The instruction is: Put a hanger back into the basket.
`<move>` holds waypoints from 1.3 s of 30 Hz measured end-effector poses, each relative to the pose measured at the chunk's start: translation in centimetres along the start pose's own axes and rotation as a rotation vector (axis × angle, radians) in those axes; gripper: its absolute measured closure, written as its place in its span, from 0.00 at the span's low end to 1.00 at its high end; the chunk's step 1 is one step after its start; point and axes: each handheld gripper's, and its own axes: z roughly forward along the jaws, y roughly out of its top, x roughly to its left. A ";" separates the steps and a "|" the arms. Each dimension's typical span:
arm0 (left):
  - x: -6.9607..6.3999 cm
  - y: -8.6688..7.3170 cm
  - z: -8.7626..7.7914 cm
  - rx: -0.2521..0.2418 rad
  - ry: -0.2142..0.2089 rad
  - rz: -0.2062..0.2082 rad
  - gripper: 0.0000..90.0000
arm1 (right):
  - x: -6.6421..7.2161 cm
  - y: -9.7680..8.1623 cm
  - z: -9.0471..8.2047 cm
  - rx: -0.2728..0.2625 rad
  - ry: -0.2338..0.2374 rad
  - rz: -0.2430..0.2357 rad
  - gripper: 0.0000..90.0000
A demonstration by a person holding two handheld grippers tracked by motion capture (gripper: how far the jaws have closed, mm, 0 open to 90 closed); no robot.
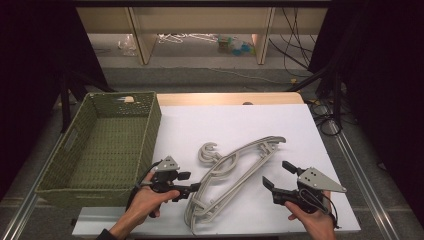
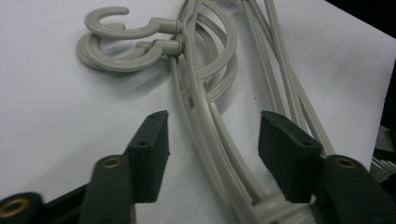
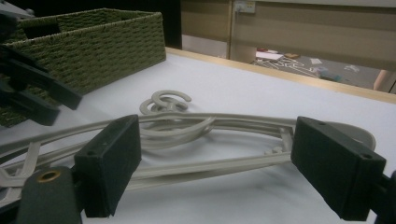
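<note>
I hold a gripper in each hand over a white table (image 1: 300, 130). Two grey hangers (image 1: 235, 170) lie stacked on it, one on top of the other, in the middle of the sheet. Their hooks (image 1: 209, 151) curl up at the far side, close to the green woven basket (image 1: 100, 145), which sits on my left.

My left gripper (image 1: 192, 187) is right at the near part of the hangers. In the left gripper view my jaws stand part way apart, one on each side of the thin grey bars (image 2: 210, 135). The pads do not press on the bars, so I am not holding them yet. The bottom end of the hangers is cut off by the edge of that view, and a bit of it hides behind my right-side pad.

My right gripper (image 1: 276, 176) waits beside the hangers, near the front edge of the table. Its jaws are spread wide with nothing in them. In the right gripper view the long hanger arms (image 3: 210, 140) run behind the two pads, which hide parts of them. My left gripper (image 3: 32, 93) is dark and blurry at the left edge there
</note>
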 end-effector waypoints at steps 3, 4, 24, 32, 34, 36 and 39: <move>0.1 0.5 0.7 0.032 -0.029 -0.025 0.55 | 0.0 0.0 -0.1 0.009 -0.007 -0.001 0.20; 0.0 0.9 1.3 0.058 -0.028 -0.026 0.56 | 0.1 0.1 -0.1 0.005 -0.007 0.001 0.20; 1.1 2.4 5.1 0.176 -0.010 -0.036 0.67 | 0.1 0.0 0.3 0.009 0.005 -0.004 0.22; 1.1 2.6 4.9 0.181 0.001 -0.071 0.71 | -0.1 0.1 0.1 0.028 -0.003 -0.007 0.23; 1.0 2.7 4.7 0.164 -0.002 -0.087 0.80 | 0.0 0.2 0.2 0.017 0.007 -0.003 0.24; 0.9 2.8 4.7 0.159 0.002 -0.076 0.85 | -0.1 0.1 0.1 0.033 -0.003 -0.011 0.24; 1.2 2.5 5.0 0.152 -0.030 -0.128 0.86 | -0.1 0.2 0.1 0.027 -0.005 -0.008 0.24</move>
